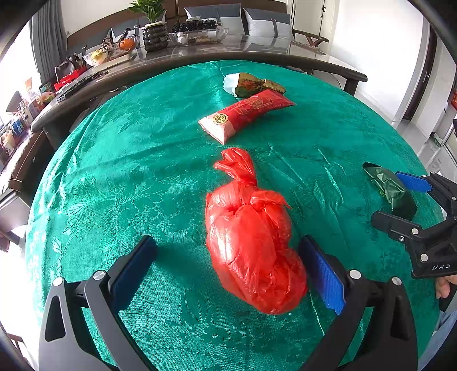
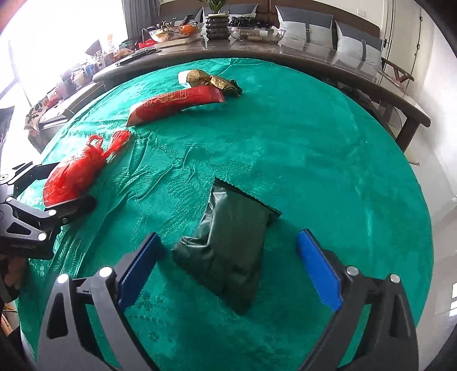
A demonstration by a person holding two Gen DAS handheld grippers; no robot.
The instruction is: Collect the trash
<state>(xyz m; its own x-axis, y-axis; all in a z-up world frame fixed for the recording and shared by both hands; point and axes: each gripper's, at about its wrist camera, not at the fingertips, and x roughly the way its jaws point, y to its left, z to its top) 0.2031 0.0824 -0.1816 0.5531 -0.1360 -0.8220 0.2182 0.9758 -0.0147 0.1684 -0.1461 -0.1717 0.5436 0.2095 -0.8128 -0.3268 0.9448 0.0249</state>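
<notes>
A knotted red plastic bag (image 1: pixel 251 242) lies on the green tablecloth (image 1: pixel 128 171) between the fingers of my open left gripper (image 1: pixel 228 254), nearer the right finger. A dark green foil packet (image 2: pixel 228 251) lies between the fingers of my open right gripper (image 2: pixel 228 245); it also shows in the left wrist view (image 1: pixel 394 191). A long red packet (image 1: pixel 245 114) lies further back, with a gold and green wrapper and white paper (image 1: pixel 251 84) behind it. The red bag (image 2: pixel 77 174) and red packet (image 2: pixel 177 104) also show in the right wrist view.
A dark long table (image 1: pixel 200 57) stands behind the round one, with glass bowls (image 1: pixel 197 35), a potted plant (image 1: pixel 154 31) and clutter. Cushions (image 1: pixel 265 22) line a sofa at the back. White floor (image 1: pixel 422 142) lies to the right.
</notes>
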